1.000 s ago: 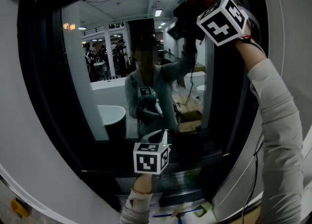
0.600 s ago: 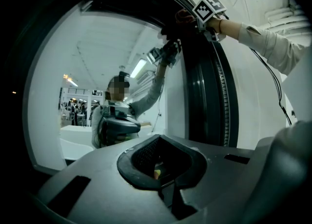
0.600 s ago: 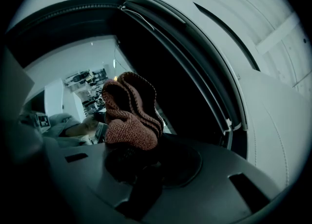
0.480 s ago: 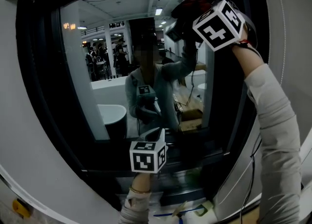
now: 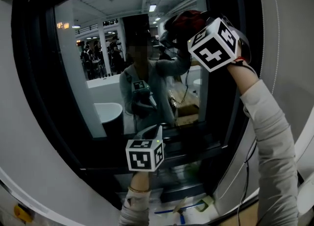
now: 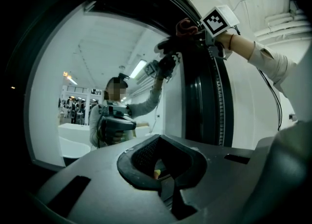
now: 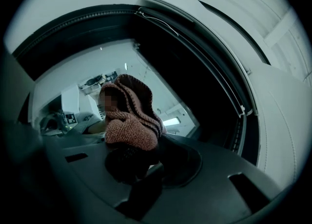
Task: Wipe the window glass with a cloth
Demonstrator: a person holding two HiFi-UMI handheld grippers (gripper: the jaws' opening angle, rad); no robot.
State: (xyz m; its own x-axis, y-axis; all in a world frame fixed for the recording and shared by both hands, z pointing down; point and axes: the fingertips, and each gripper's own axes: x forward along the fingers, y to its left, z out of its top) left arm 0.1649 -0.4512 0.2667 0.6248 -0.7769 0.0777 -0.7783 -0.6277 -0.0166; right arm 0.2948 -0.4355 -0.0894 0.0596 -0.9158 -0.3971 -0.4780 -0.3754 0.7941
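The window glass (image 5: 98, 53) sits in a black frame (image 5: 34, 97) and mirrors the person and a lit room. My right gripper (image 5: 179, 31) is raised to the pane's upper right, shut on a red-brown knitted cloth (image 5: 185, 19) that is pressed to the glass. In the right gripper view the bunched cloth (image 7: 131, 121) bulges out of the right gripper (image 7: 136, 162). My left gripper (image 5: 156, 131) hangs low at the centre, pointing at the pane, shut with nothing in it. The left gripper view shows that gripper (image 6: 161, 169) and, up high, the cloth (image 6: 184, 25) on the glass.
A thick black rubber seal (image 6: 204, 86) and white wall (image 5: 289, 48) border the pane on the right. A dark sill (image 5: 196, 154) runs below it. Small items, one blue (image 5: 181, 212), lie under the sill. A thin cable (image 5: 248, 171) hangs by the right sleeve.
My right gripper has slid the cloth down and slightly left on the glass. The left gripper has shifted only a little to the left.
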